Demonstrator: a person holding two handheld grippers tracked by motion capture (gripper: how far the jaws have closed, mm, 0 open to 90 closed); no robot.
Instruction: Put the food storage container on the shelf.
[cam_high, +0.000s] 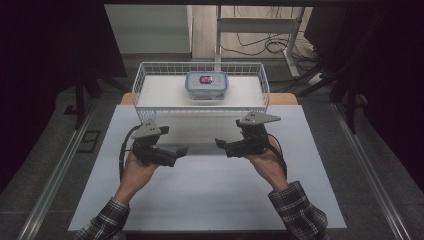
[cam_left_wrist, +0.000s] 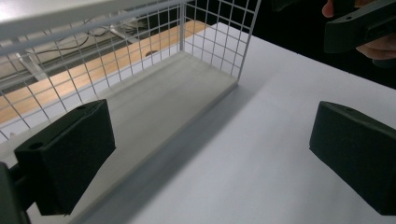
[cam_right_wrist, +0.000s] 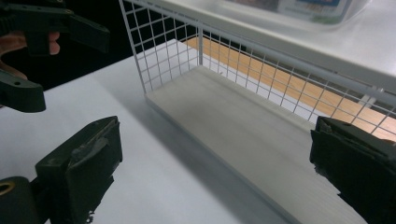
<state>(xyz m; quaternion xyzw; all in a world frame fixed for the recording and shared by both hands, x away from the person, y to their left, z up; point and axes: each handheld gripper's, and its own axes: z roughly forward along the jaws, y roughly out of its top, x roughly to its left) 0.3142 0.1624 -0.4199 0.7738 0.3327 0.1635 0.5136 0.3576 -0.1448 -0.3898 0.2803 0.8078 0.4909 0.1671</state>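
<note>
Two grippers, left gripper (cam_high: 184, 150) and right gripper (cam_high: 219, 143), hover mid-frame, jaws wide apart and empty, while the lidded container (cam_high: 206, 84) sits untouched atop the wire shelf (cam_high: 150, 70) at upper centre—nothing started yet.

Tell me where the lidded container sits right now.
In the high view the container sits on the upper shelf of the wire rack, near its middle at the table's far edge, beyond both grippers.

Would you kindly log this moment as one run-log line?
left tool: open, empty | right tool: open, empty | container: lidded, on wire rack top shelf | both tools above table, facing each other
</note>
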